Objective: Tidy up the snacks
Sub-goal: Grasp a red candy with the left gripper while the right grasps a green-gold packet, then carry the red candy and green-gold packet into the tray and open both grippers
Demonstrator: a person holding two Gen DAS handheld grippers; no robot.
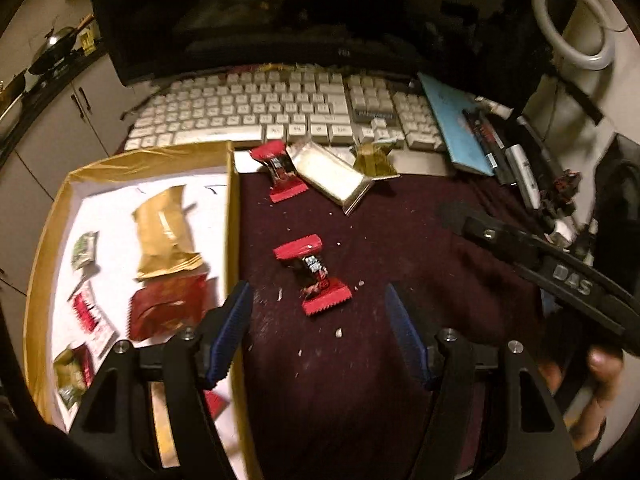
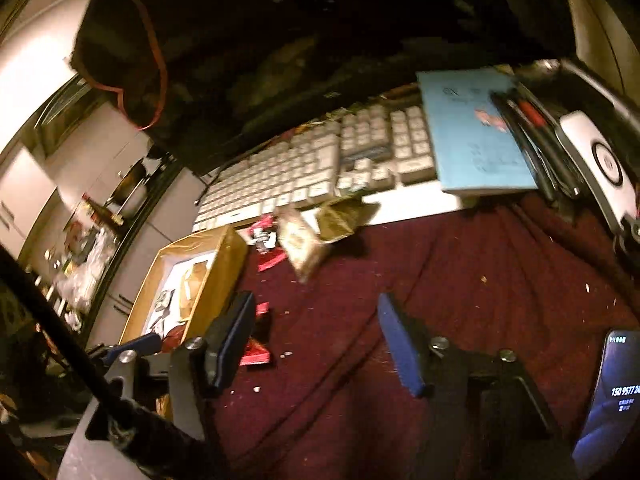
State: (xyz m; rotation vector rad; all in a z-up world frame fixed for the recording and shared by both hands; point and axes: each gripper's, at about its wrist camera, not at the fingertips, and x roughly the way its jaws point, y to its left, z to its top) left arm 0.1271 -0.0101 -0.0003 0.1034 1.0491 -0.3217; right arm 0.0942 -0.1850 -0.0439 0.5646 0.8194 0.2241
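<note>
A red-and-black snack bar (image 1: 313,275) lies on the maroon cloth (image 1: 420,248), just ahead of my open, empty left gripper (image 1: 318,312). A second red bar (image 1: 280,171), a silver-gold pack (image 1: 332,178) and a small gold pack (image 1: 374,159) lie near the keyboard. A gold-rimmed box (image 1: 231,216) on the left holds several snacks. My right gripper (image 2: 316,320) is open and empty over the cloth (image 2: 460,280). In the right wrist view the box (image 2: 224,264) is at left, the near red bar (image 2: 256,354) is partly hidden by my left finger, and the packs (image 2: 304,246) lie by the keyboard.
A white keyboard (image 1: 280,108) and a monitor (image 1: 240,20) stand at the back. A blue booklet (image 1: 456,120) and pens (image 1: 516,160) lie at right. The right gripper's arm (image 1: 560,272) reaches in from the right. A phone (image 2: 612,392) lies at the near right. Crumbs dot the cloth.
</note>
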